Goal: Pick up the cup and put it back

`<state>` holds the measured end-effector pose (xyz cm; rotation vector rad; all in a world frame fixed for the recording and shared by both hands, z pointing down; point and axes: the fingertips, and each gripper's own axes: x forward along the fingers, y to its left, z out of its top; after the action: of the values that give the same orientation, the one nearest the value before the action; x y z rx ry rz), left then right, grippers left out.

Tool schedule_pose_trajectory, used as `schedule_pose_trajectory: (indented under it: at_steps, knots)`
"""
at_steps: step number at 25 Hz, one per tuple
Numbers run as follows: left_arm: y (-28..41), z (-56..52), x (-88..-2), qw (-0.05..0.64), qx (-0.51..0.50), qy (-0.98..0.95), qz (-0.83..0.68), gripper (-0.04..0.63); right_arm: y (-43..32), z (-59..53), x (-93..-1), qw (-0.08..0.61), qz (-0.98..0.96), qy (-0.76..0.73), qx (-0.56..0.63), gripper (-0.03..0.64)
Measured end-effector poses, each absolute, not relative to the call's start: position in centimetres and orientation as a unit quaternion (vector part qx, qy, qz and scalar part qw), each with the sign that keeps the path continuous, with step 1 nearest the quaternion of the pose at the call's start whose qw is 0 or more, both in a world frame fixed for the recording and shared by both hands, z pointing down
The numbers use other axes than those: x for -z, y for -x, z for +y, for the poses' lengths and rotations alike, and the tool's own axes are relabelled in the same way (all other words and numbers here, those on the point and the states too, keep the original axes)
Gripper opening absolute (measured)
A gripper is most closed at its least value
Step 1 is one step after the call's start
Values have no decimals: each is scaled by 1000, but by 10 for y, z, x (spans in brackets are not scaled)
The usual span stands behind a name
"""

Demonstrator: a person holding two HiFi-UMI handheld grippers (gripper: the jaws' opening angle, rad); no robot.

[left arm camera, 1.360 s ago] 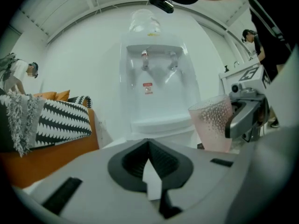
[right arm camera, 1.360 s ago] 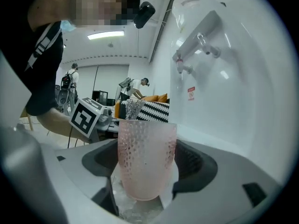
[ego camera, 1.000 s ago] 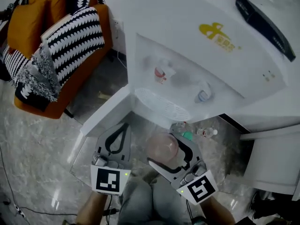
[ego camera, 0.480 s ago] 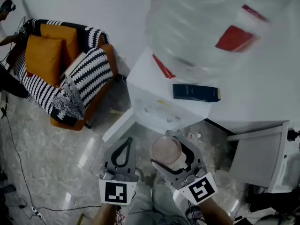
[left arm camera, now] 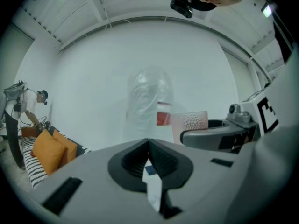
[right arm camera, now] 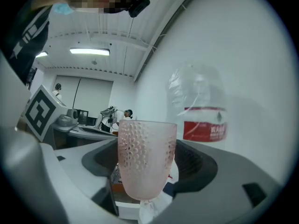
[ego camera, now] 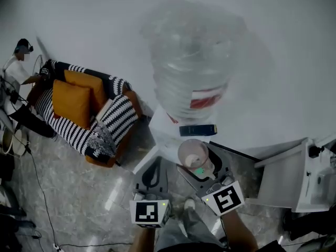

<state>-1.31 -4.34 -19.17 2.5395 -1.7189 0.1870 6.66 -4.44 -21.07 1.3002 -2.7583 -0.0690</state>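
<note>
Cup: a pale pink translucent tumbler [right arm camera: 146,160], upright, with a round rim and walls tapering to a narrower base. Small raised dimples cover the upper wall; the lowest band is smooth. Light passes through the wall.

Location: off any surface, gripped by your right tongs [ego camera: 203,167]. Their grey moulded jaws press against its lower sides, and the rim stands clear above them.

Your left tongs [left arm camera: 149,158] are closed tip to tip with nothing between them, held just beside the right ones.

Beyond the cup, a large clear ribbed plastic water bottle [ego camera: 191,72] with a red label stands on a white dispenser [ego camera: 160,125]. A dark blue rectangular box [ego camera: 198,130] lies on the dispenser top.

To the left are a plain orange cushion [ego camera: 73,101] and a black-and-white striped throw [ego camera: 118,117], over a glossy grey stone floor [ego camera: 79,193].
</note>
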Motion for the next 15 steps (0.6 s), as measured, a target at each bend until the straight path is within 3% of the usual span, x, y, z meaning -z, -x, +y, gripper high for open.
schedule_pose_trajectory:
  at_steps: [8, 15]
  knots:
    - [-25, -35, 276, 8, -11, -811, -585, 12, -93, -40, 307, -7, -908, -417, 31, 373]
    - [-55, -14, 301, -13, -16, -824, -566, 12, -126, -9, 323, -46, -902, -429, 34, 373]
